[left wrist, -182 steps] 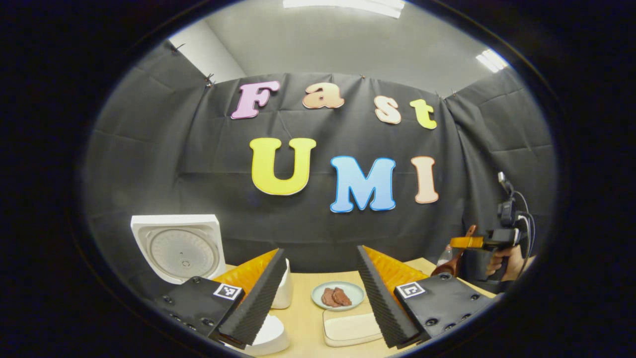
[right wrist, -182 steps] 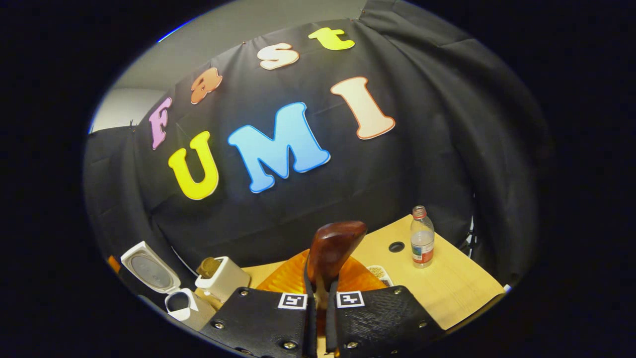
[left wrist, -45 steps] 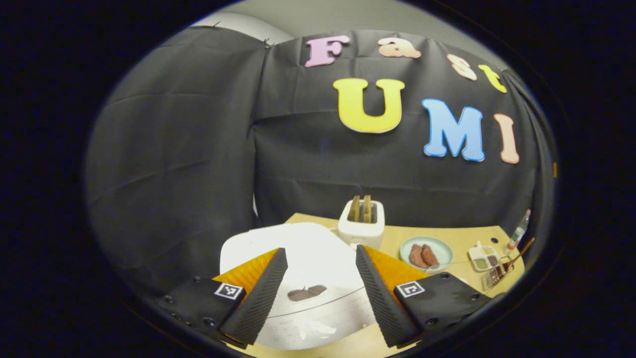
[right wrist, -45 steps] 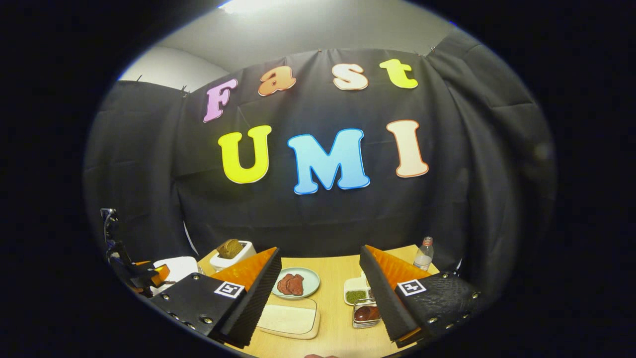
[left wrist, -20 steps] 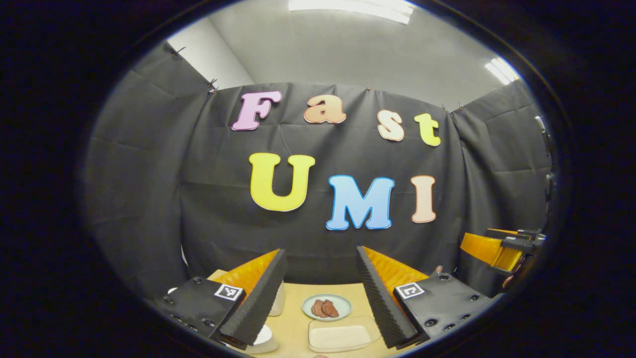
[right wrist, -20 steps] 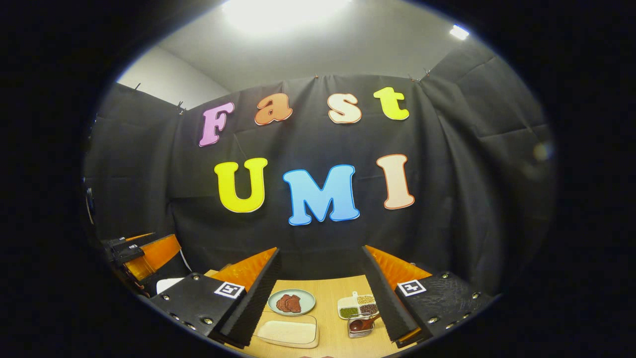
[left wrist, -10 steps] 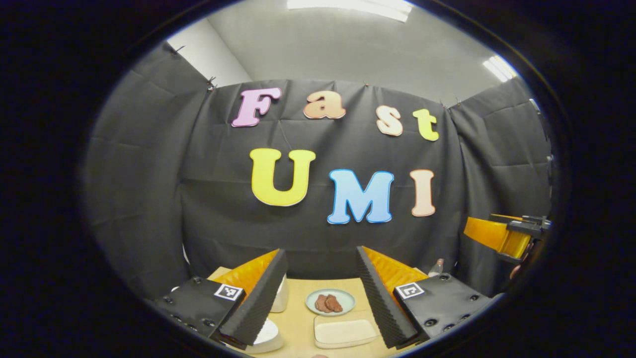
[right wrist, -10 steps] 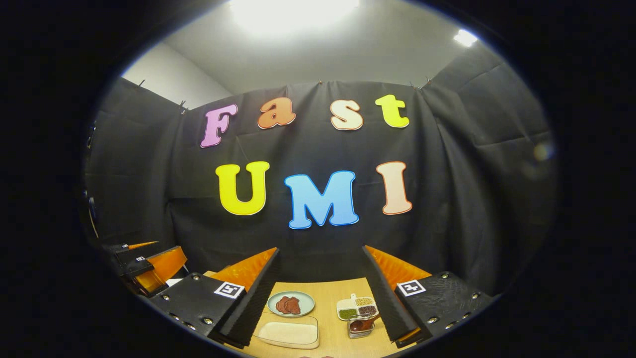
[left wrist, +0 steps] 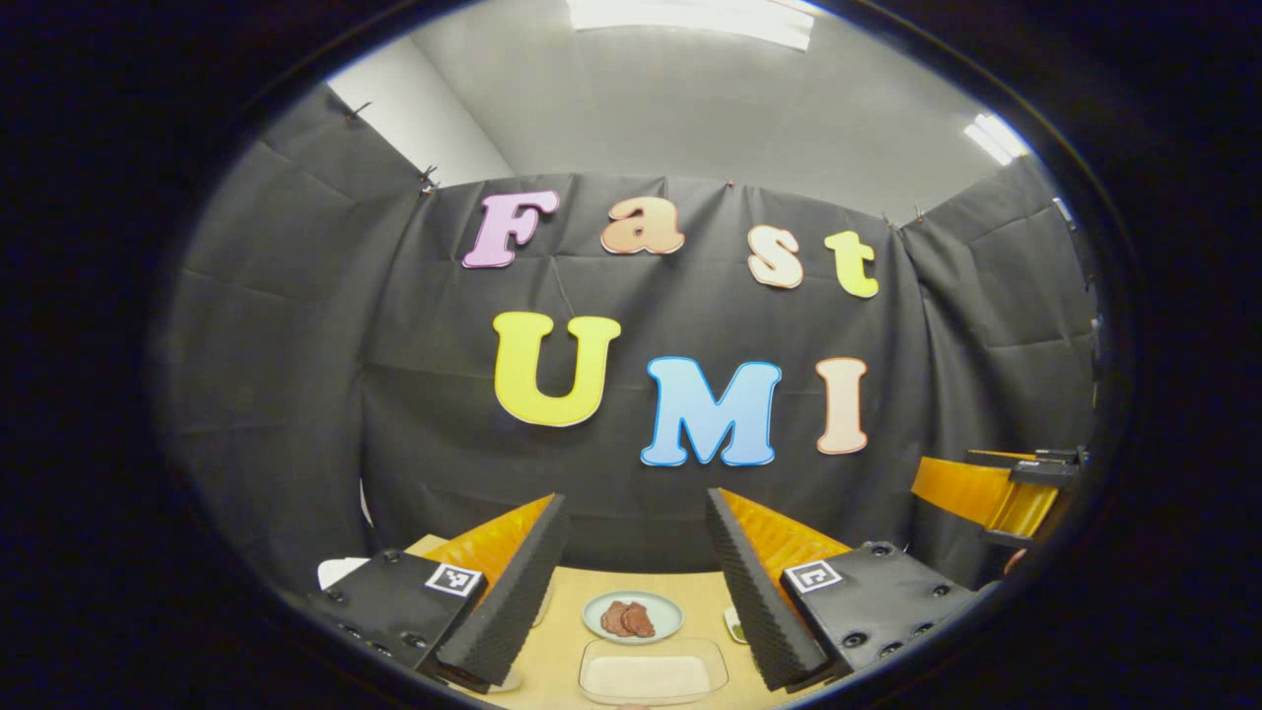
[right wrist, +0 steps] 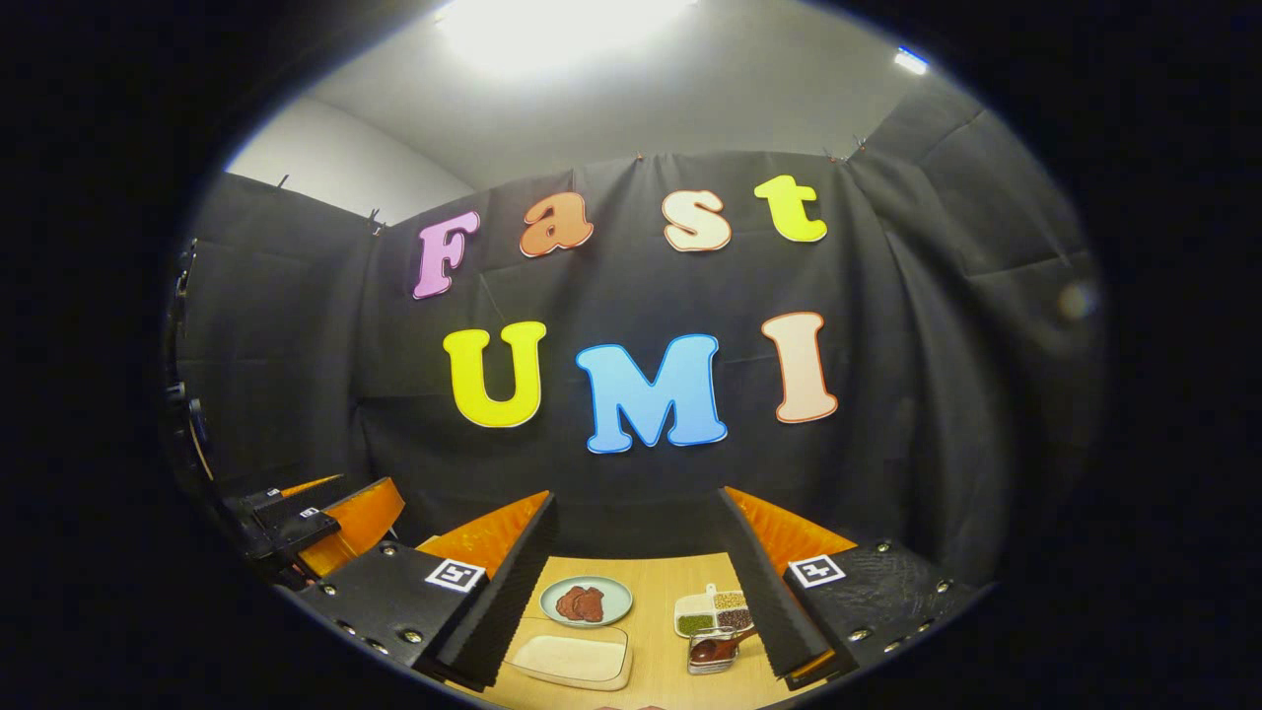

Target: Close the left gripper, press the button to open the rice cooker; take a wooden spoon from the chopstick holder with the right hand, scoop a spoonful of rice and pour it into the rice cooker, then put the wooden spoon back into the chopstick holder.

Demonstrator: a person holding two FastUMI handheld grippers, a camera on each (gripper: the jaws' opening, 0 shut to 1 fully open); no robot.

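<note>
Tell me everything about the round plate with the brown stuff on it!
The round plate is small, pale blue-green and smooth, like glazed ceramic. It lies flat on the light wooden table, toward the back. Two dark reddish-brown pieces of food lie side by side in its middle. A clear tray of rice lies just in front of it; whether they touch is hard to tell. Nothing grips it.

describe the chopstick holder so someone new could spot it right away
On the wooden table, look at the near right side, just in front of the white divided dish of grains. The chopstick holder is the small clear container; unlike its neighbours, it has a wooden spoon lying in it.
</note>
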